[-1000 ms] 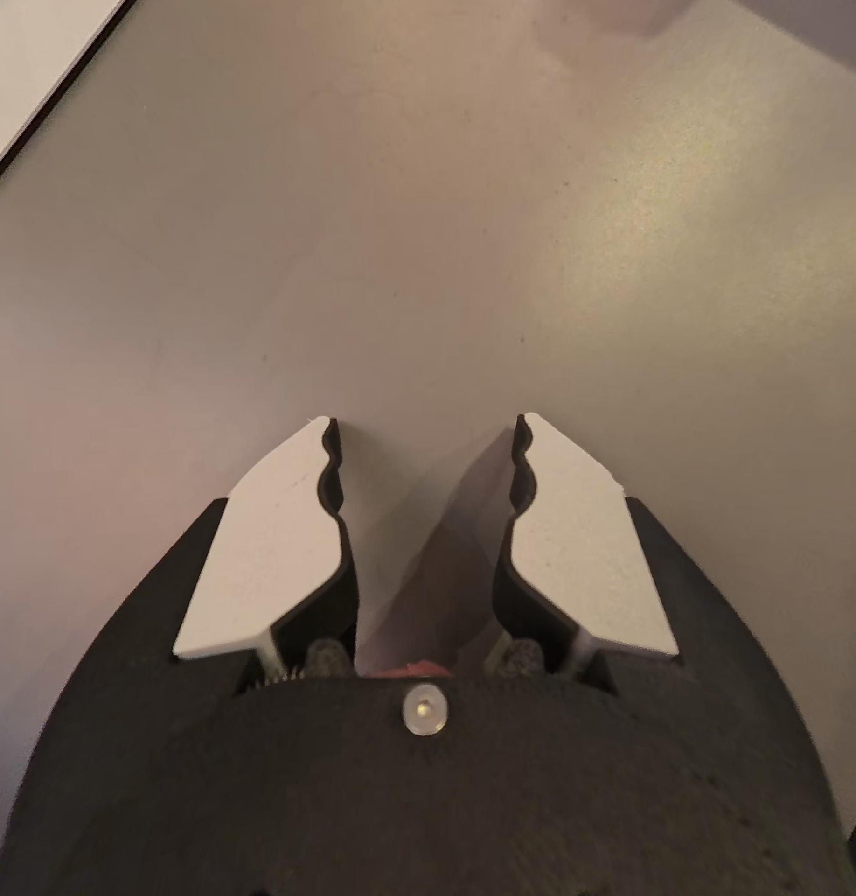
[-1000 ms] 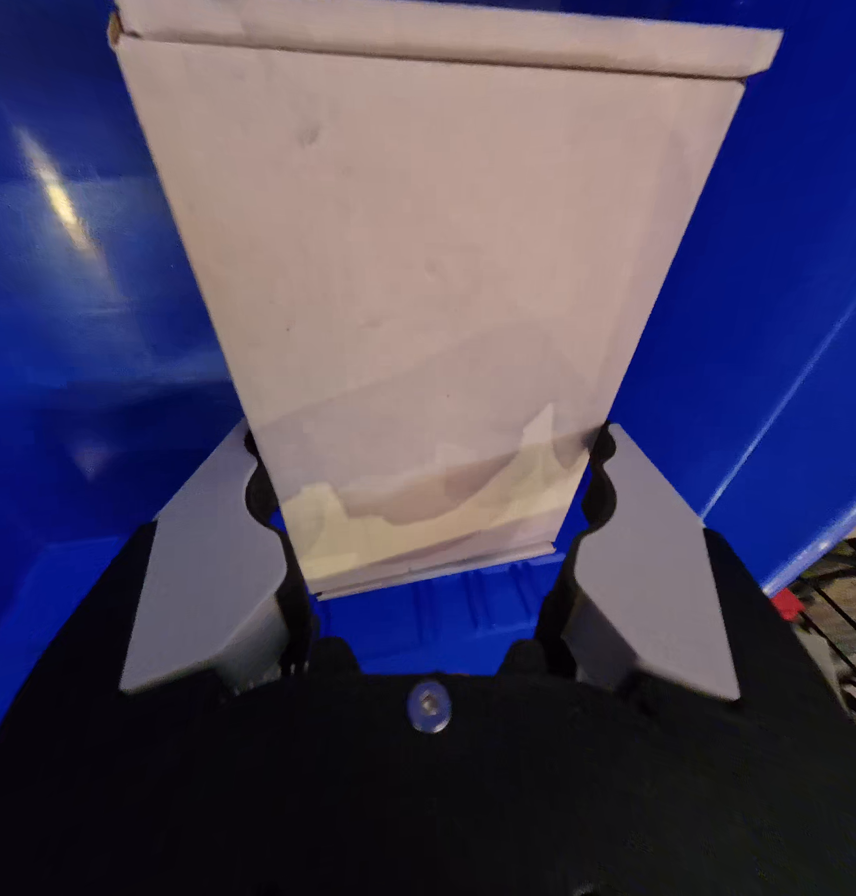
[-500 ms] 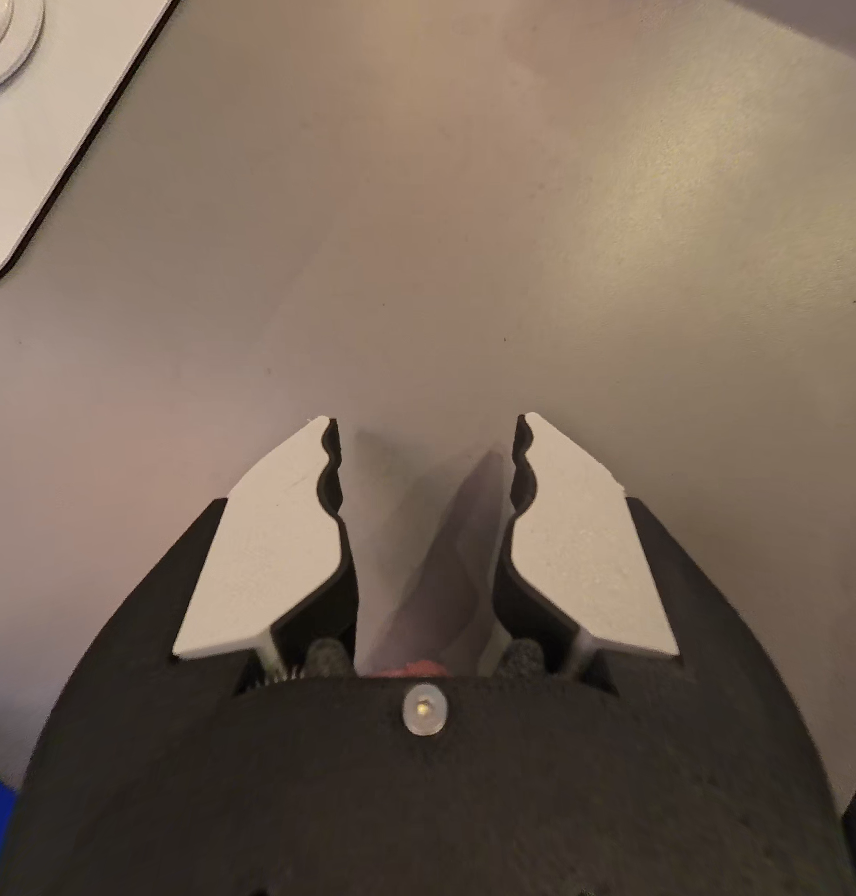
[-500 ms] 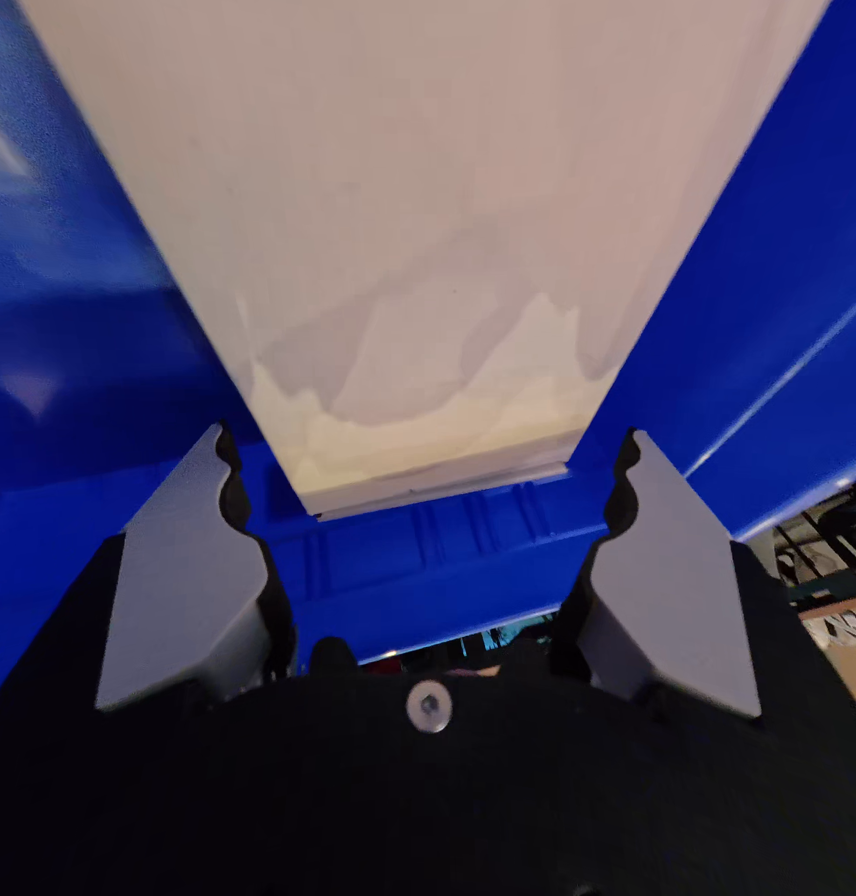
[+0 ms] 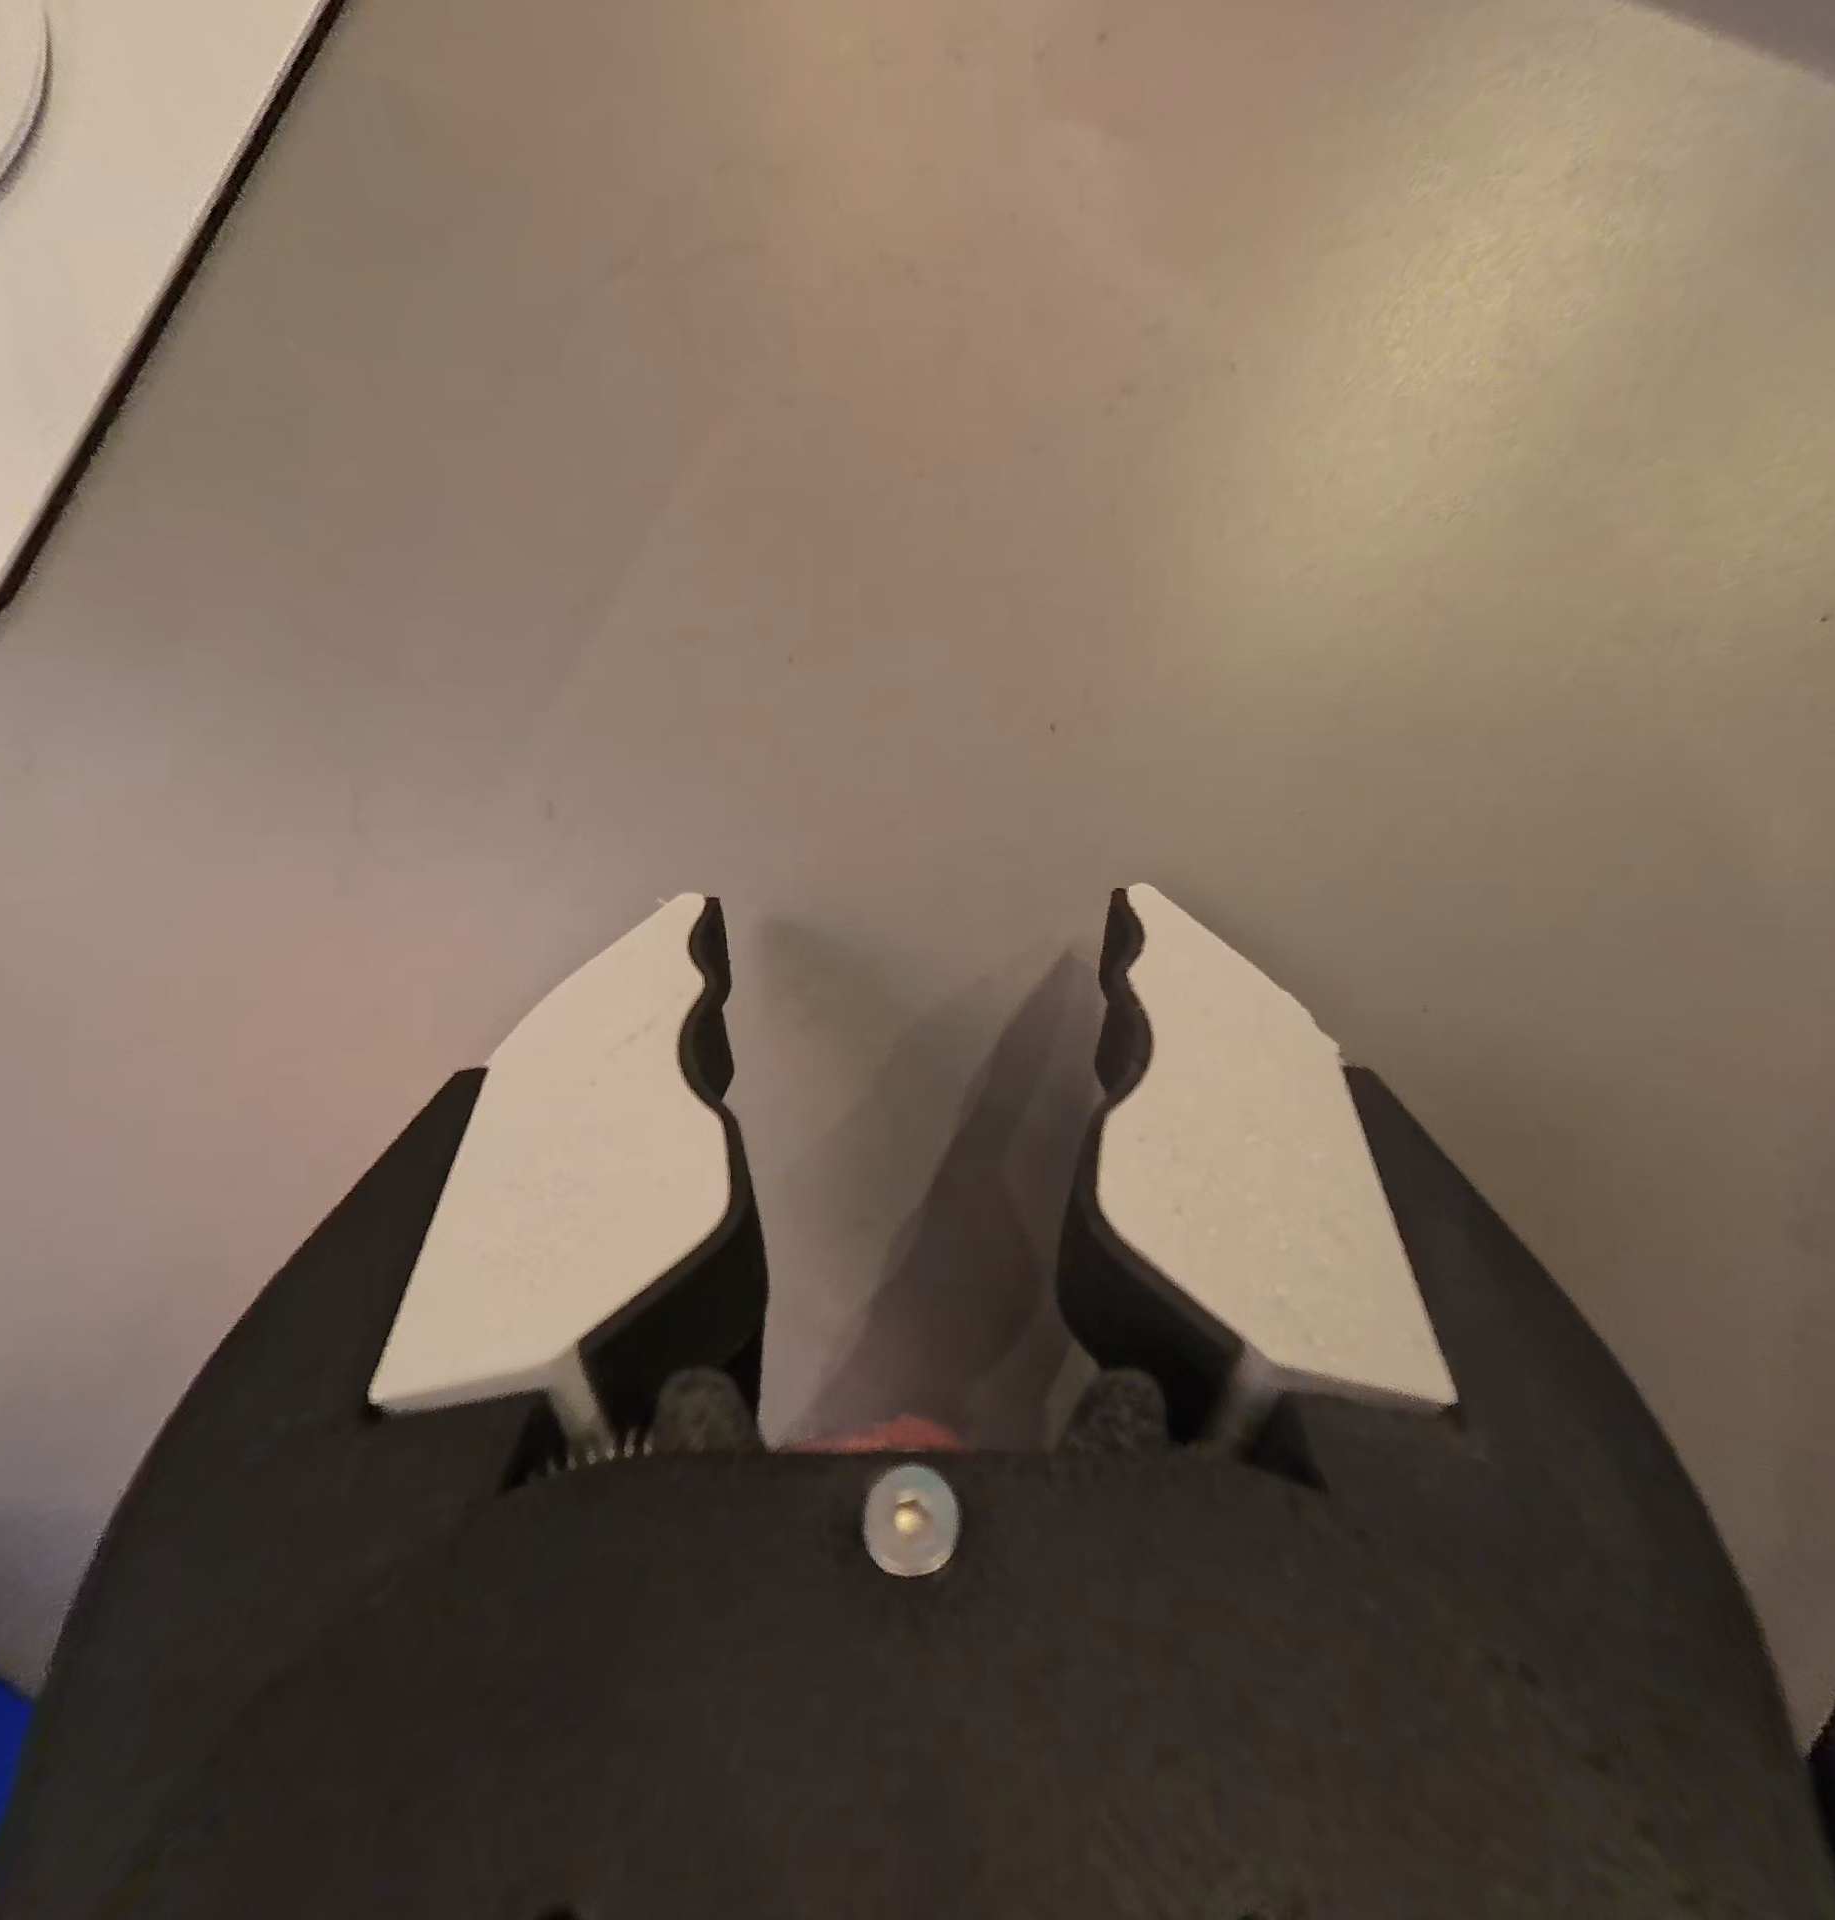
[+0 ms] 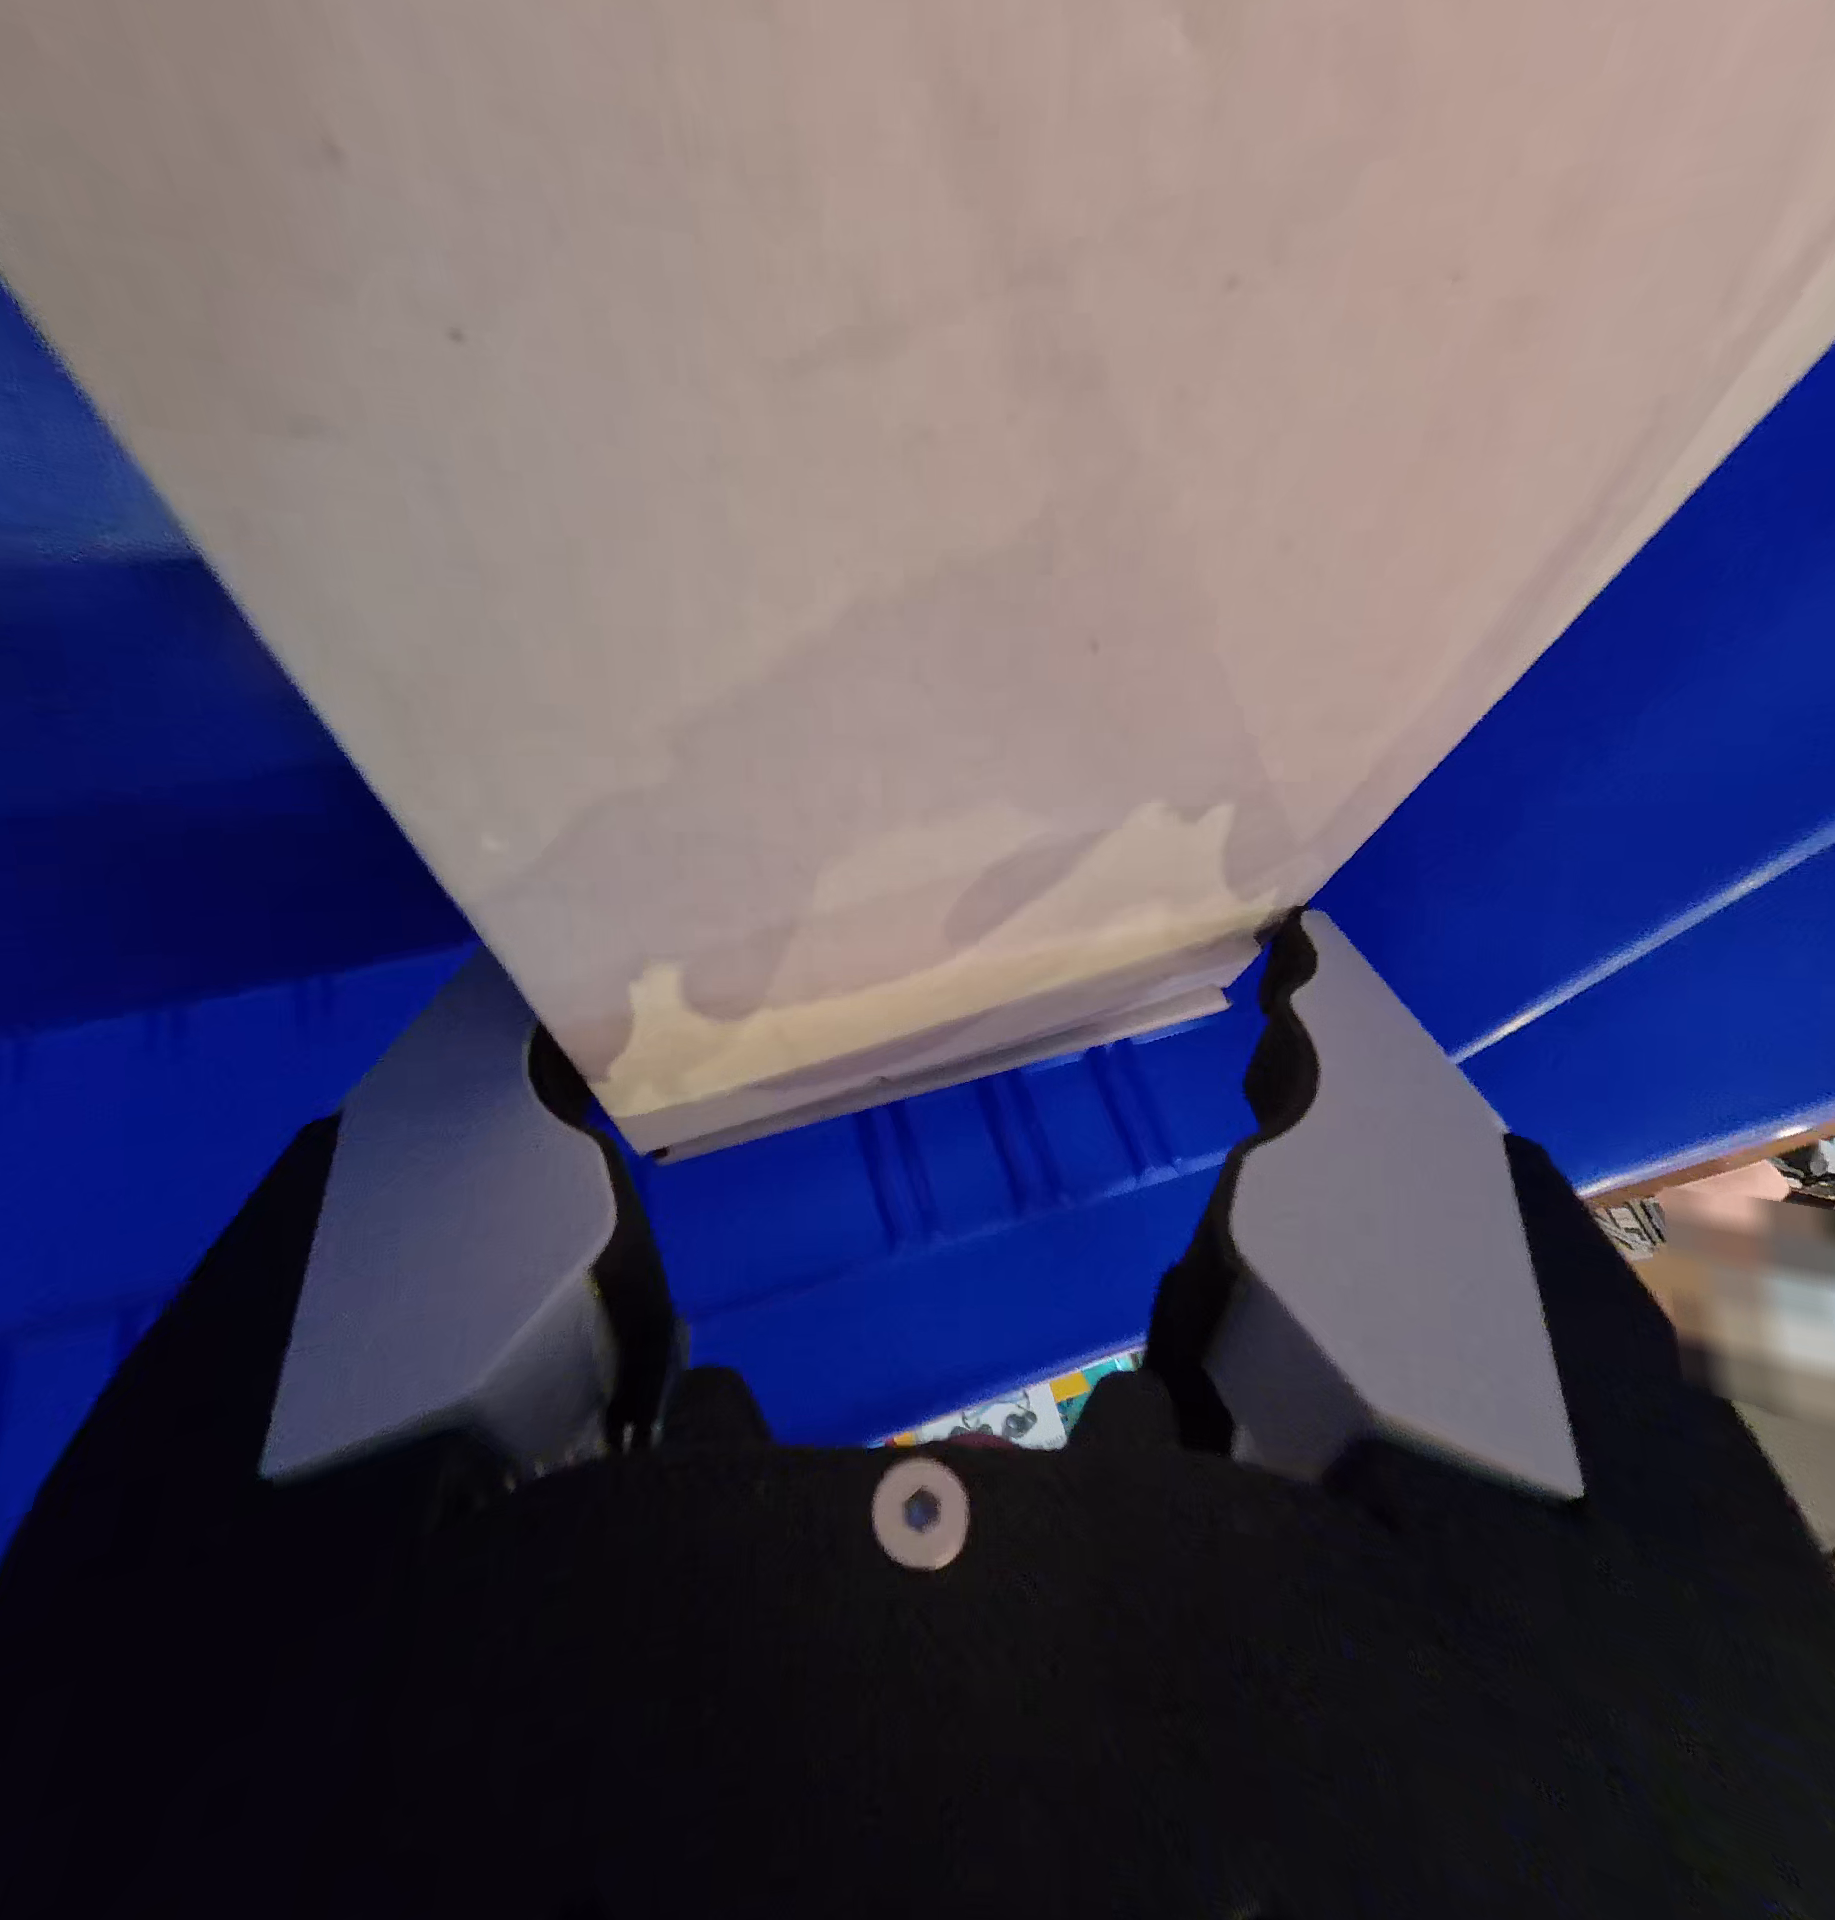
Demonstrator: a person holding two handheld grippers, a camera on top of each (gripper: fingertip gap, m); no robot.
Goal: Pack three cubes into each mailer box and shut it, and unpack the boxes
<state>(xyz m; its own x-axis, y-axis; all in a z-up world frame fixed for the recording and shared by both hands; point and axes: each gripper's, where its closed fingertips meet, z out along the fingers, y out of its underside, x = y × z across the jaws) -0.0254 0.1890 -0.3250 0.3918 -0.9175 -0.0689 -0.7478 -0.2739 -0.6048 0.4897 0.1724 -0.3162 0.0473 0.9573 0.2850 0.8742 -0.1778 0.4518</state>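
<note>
Over a blue bin (image 6: 996, 1174), right tool (image 6: 913, 987) clamps one mailer box (image 6: 892, 468); left tool (image 5: 915, 914) gapes empty.

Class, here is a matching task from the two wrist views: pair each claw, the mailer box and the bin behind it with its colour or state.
Column A
1. left claw
2. right claw
3. mailer box
4. bin

Column B
a. blue
b. white, with a peeled patch near its edge
c. open and empty over the grey table
d. closed on the box's near end

Pairs: 1-c, 2-d, 3-b, 4-a
</note>
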